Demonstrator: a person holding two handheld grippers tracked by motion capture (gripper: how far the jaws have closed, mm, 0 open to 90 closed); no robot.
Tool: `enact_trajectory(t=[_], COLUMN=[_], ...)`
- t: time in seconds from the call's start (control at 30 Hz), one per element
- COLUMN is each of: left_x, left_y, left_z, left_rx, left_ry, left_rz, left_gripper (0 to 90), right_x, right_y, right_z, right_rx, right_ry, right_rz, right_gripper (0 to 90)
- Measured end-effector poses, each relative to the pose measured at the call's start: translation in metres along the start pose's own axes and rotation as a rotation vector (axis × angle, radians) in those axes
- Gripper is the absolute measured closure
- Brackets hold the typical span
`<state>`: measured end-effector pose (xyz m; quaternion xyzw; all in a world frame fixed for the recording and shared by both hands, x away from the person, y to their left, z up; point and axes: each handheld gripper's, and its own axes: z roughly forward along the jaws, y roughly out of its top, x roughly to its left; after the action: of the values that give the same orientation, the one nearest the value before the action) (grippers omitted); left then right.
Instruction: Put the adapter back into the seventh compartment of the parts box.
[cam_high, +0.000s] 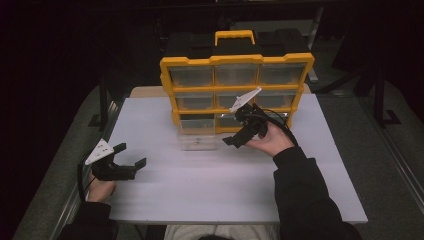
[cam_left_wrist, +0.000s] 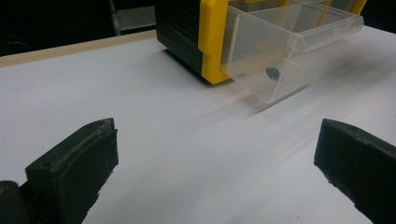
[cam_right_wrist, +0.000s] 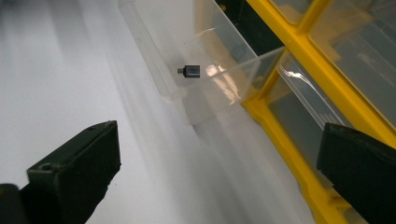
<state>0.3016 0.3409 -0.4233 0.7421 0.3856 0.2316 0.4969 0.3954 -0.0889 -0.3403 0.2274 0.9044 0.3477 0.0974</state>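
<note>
Small black part (cam_right_wrist: 190, 71) in open drawer (cam_right_wrist: 154, 65), prob. loose.

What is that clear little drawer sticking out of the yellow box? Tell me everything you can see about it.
The clear plastic drawer is a see-through, open-topped bin with a lip along its front edge. It is pulled well out of the bottom-left slot of the yellow-framed organiser cabinet, its front end dipping towards the white table. Inside lies one small dark cylindrical part. The right gripper, jaws apart, hovers just beside it without touching; the left gripper sits open farther off.
</note>
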Motion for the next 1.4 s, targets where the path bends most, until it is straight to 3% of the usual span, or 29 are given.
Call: enact_trajectory(t=[0.67, 1.23, 1.4], left_x=[0.000, 0.000, 0.000], left_y=[0.000, -0.001, 0.000], left_z=[0.000, 0.000, 0.000], left_rx=[0.004, 0.004, 0.007], left_ry=[0.007, 0.009, 0.010], left_rz=[0.000, -0.002, 0.002], left_gripper=[0.0, 0.0, 0.0], right_x=[-0.005, -0.005, -0.006], right_y=[-0.040, -0.069, -0.086], right_z=[-0.024, -0.028, -0.030], right_rx=[-0.046, -0.063, -0.085], right_ry=[-0.032, -0.051, -0.053], right_rz=[0.051, 0.100, 0.127], right_gripper=[0.0, 0.0, 0.0])
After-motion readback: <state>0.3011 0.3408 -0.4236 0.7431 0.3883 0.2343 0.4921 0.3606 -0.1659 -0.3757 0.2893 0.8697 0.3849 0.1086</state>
